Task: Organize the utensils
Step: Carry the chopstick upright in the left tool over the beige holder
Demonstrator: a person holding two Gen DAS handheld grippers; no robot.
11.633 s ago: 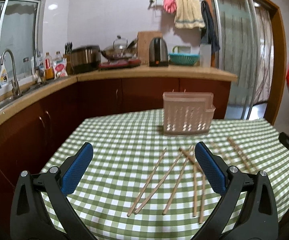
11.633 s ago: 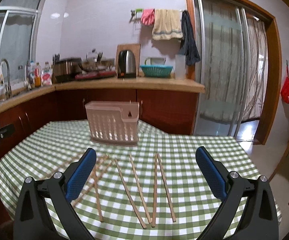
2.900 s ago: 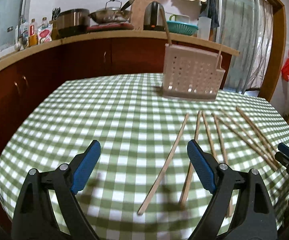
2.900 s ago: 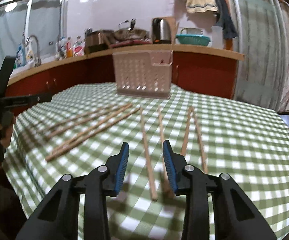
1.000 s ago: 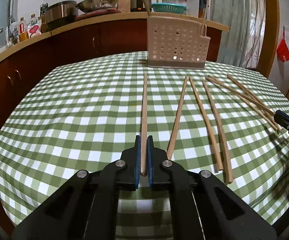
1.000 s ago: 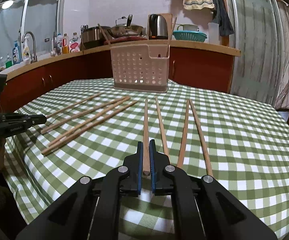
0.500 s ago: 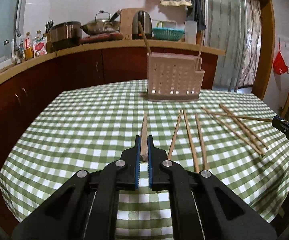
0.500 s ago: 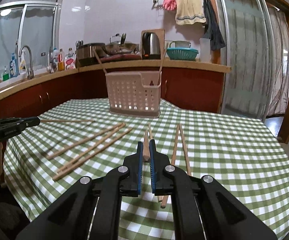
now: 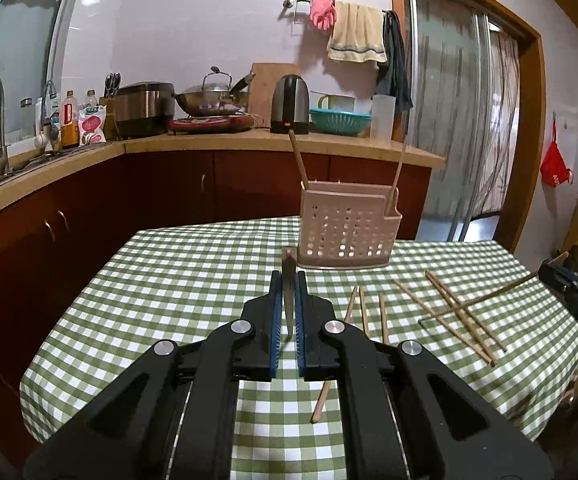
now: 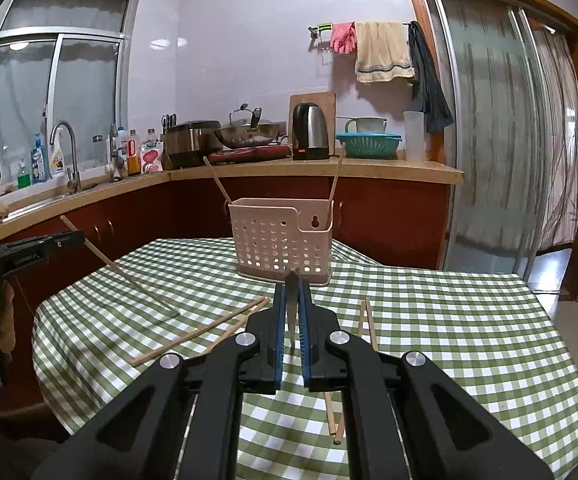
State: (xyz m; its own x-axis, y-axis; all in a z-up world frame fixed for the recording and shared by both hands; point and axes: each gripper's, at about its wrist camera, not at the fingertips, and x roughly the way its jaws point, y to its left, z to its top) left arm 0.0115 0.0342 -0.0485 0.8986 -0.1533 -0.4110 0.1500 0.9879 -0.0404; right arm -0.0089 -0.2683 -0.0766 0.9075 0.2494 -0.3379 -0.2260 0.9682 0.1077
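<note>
Chopsticks are what we hold now, one in each tool. Our left tool is clenched on a chopstick that runs forward between the blue pads, its far end raised off the counter with the green checked cloth. Our right tool is clenched the same way on a second chopstick. From the right wrist view we see the left tool's chopstick slanting down, though we cannot tell whether its tip touches the cloth. The pink perforated utensil basket stands upright at the far side of the counter, with two chopsticks leaning inside it, one at each end. More loose chopsticks lie scattered flat on the cloth between us and the basket, some crossing one another
</note>
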